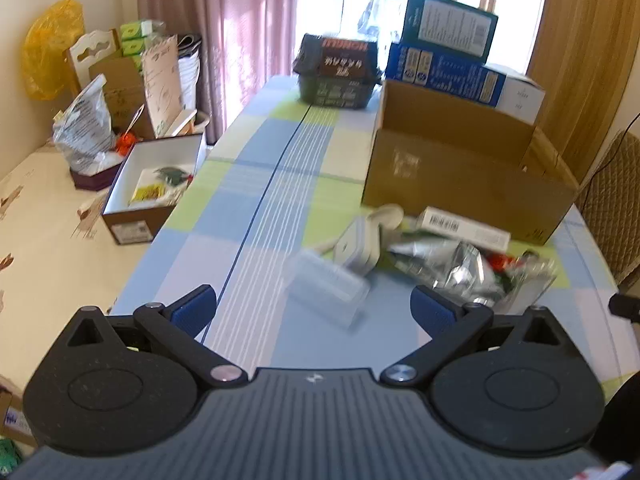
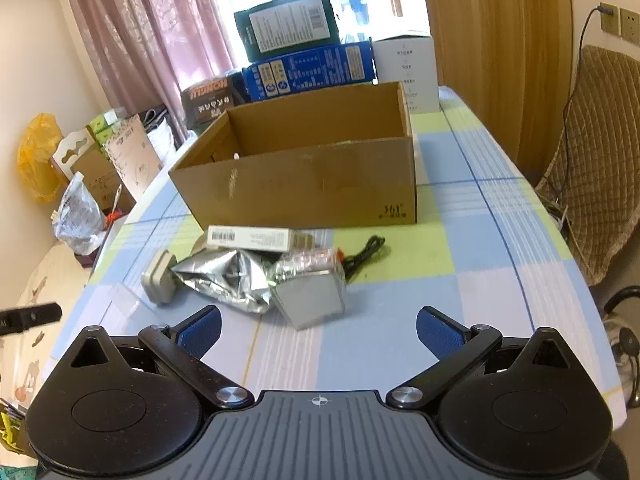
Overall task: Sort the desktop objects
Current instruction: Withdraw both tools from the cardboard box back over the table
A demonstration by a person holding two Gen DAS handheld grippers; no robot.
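Both my grippers, left (image 1: 314, 312) and right (image 2: 318, 332), gape wide with nothing in them, hovering near the pile (image 2: 248, 276) mid-table. Far behind it sits the box (image 2: 312, 184), looking pretty much empty, so basically all the sorting's left.

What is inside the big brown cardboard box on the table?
The cardboard box is open; its bare inner walls and one small pale item near the left show. Its front wall hides the floor.
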